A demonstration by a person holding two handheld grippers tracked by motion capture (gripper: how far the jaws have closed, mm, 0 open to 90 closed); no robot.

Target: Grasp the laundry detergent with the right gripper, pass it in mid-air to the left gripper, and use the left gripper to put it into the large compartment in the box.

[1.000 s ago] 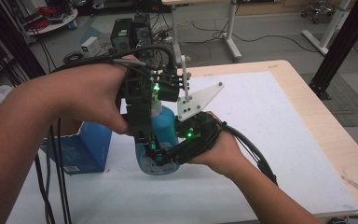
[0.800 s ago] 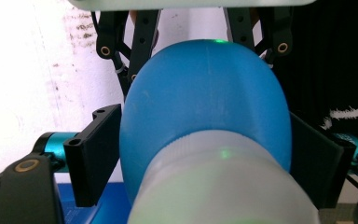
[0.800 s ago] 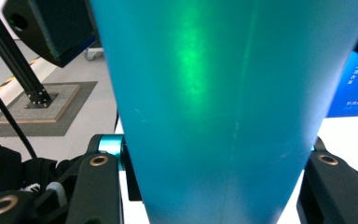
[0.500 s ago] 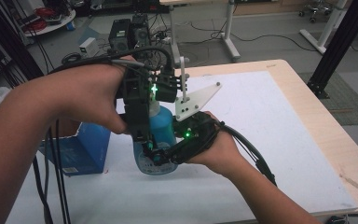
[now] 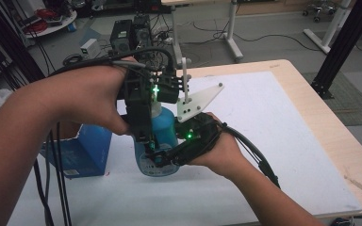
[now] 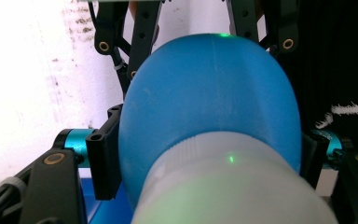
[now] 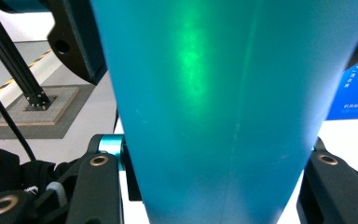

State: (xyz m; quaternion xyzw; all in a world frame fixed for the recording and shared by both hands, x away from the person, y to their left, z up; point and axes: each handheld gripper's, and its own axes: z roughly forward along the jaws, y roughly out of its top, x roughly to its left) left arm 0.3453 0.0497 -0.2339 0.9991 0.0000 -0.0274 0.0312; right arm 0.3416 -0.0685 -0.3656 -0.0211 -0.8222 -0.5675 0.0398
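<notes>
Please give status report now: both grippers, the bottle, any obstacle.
Right gripper shut on translucent blue plastic bottle, low. Left gripper jaws just closing around bottle's white cap. Blue carton beside, apart.

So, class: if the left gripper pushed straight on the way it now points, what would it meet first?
The blue bottle: the left gripper, whose jaws have just been closing, flanks its pale cap end from above. Past the bottle, probably the white table; depth is unclear.

The blue box (image 7: 356, 93) beside the blue bottle (image 7: 228, 107) has small white words on it, too tiny and blurry to read
</notes>
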